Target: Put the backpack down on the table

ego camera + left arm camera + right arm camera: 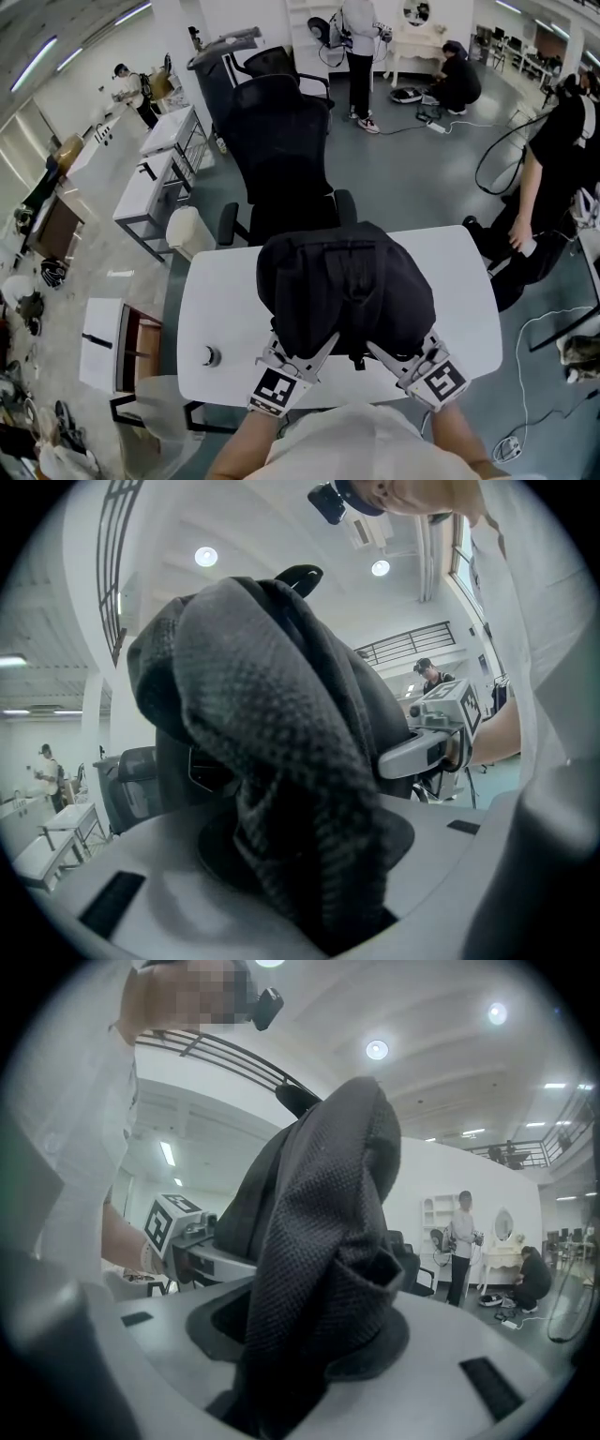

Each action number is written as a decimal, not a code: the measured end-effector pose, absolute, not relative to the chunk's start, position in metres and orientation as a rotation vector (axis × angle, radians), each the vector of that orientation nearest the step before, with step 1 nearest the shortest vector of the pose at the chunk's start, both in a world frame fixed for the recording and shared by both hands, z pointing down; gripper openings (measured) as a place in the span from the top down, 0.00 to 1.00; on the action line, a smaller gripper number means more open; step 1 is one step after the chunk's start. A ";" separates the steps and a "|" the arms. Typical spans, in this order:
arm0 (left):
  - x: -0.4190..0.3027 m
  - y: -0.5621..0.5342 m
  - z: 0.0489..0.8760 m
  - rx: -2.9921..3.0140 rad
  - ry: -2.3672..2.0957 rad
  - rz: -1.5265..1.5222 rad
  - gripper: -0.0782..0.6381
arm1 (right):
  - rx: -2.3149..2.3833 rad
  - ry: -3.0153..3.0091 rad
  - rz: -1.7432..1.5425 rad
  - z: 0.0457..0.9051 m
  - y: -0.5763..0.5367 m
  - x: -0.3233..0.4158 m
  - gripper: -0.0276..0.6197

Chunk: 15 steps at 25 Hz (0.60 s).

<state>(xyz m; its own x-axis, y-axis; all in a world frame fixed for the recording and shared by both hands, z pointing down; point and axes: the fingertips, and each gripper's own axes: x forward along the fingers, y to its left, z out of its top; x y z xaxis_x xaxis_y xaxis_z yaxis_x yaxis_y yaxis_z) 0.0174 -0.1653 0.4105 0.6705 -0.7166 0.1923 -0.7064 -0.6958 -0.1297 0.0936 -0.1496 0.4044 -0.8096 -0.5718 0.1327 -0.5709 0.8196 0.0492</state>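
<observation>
Both tongs — left (298, 356), right (405, 353) — grip the backpack (345, 281) over the table (220, 300).

Backpack (345, 286): black overall in the head view. In both gripper views its fabric reads as charcoal with a fine, regular mesh weave.

Table (220, 309): plain white top, no pattern.

Left gripper (302, 356) and right gripper (398, 358): light grey bodies with small black rectangular patches. Each carries a cube (273, 390) faced with black-and-white square markers.

Chair (281, 150): black throughout, back and seat alike.

Floor (412, 178): dull grey-green, uniform, with a paler speckled strip at the left.

Side desks (141, 192): white tops on dark frames.

Round object (211, 355) on the table: dark grey.

Sleeve (347, 441): white.
</observation>
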 end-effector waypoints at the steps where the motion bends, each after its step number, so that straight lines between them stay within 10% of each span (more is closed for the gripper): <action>1: 0.019 -0.173 0.412 -2.829 1.211 -0.352 0.63 | 0.898 -2.866 -0.018 0.405 -0.157 0.095 0.65; 15: 0.005 -0.272 0.421 -2.769 1.273 -0.299 0.63 | 0.921 -2.858 -0.110 0.415 -0.259 0.083 0.65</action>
<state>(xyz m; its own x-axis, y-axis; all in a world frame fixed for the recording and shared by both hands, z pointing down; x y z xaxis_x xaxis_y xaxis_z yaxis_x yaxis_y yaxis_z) 0.0053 -0.2720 0.4215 0.6359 -0.7583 0.1435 -0.7428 -0.6518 -0.1530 0.0828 -0.2586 0.4150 -0.8036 -0.5854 0.1072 -0.5755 0.8102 0.1111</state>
